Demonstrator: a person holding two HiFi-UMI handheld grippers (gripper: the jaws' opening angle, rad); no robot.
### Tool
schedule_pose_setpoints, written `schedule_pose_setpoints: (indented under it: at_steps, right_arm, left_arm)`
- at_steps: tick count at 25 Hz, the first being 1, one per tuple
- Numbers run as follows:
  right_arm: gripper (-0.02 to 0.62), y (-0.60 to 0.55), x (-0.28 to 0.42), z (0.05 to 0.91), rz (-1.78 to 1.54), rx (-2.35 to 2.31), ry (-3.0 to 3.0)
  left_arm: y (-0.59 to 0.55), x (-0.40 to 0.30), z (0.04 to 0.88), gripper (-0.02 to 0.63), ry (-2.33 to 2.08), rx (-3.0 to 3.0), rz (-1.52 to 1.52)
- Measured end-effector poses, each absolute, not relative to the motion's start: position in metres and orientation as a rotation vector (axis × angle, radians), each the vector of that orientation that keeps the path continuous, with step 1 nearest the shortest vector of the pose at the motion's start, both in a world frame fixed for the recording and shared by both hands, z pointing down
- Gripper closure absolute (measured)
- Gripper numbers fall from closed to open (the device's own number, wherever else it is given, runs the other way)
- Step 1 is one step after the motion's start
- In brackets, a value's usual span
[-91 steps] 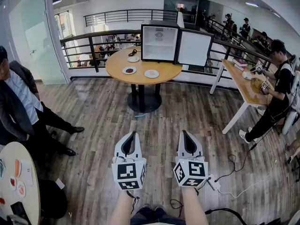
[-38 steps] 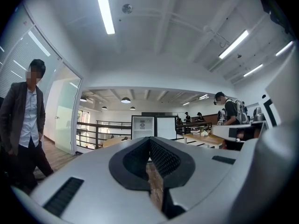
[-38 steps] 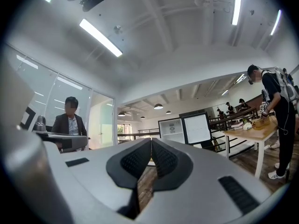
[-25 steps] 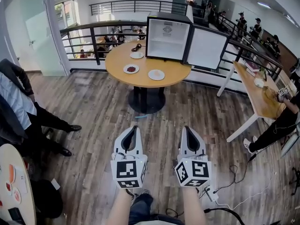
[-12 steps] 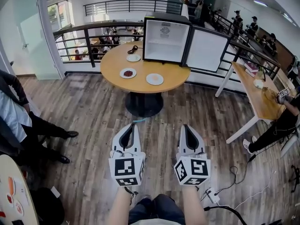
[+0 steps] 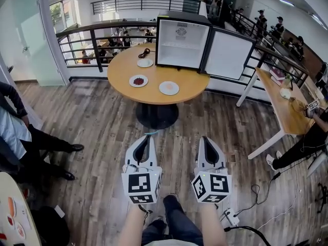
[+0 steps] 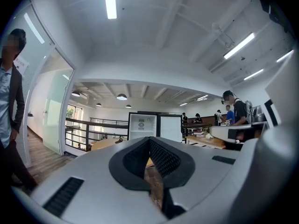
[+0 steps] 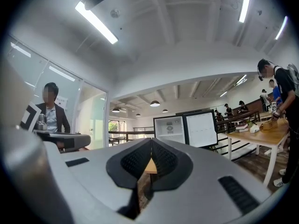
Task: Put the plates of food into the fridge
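Change: the mini fridge [image 6: 182,47] and the round table [image 6: 190,84] it stands on are nearer and more squarely ahead than a few seconds ago. The bystander [image 6: 13,127] in the dark jacket has slid towards the left edge, so the person is walking up to the fridge.
Meaning for the task: this reads as the approach. No plate has been lifted, and all the loading is still to do.
Left side: the left gripper [image 6: 147,138] has its jaws pressed together with nothing between them. It is carried low over the wood floor [image 6: 97,132], well short of the fridge.
Right side: the right gripper [image 6: 204,139] is likewise closed and empty, level with the left one and equally far from the fridge.
Fridge state: black outside and white inside, and the cavity looks bare. The fridge door [image 6: 225,47] is swung wide to the right, so the way in is free.
Plates: three small white ones stand on the table, in front of the fridge.
Nearest: the plate with pale orange food [image 6: 169,88] is straight before the fridge's opening.
Left of it: the plate with dark red food [image 6: 138,80] is out from the fridge's left front corner.
Farthest: the third plate [image 6: 145,63] is just beside the fridge's left side, its contents too small to tell.
Handling: the rims look thin and low, so each probably needs an edge pinch and a level carry.
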State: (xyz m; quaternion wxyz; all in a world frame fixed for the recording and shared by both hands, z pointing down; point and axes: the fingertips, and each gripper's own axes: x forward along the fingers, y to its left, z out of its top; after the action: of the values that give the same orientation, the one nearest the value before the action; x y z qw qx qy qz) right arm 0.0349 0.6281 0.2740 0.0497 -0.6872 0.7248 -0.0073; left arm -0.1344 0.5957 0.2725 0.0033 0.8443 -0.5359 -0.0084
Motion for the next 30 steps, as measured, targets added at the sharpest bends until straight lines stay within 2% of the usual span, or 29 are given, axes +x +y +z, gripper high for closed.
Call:
schedule_pose_setpoints:
  at_steps: [30]
  right_arm:
    - [0.583, 0.431, 0.108, 0.273, -0.055, -1.941, 2.331]
  left_arm:
    - [0.421, -0.065, 0.267, 0.598, -1.856, 2.538, 0.006]
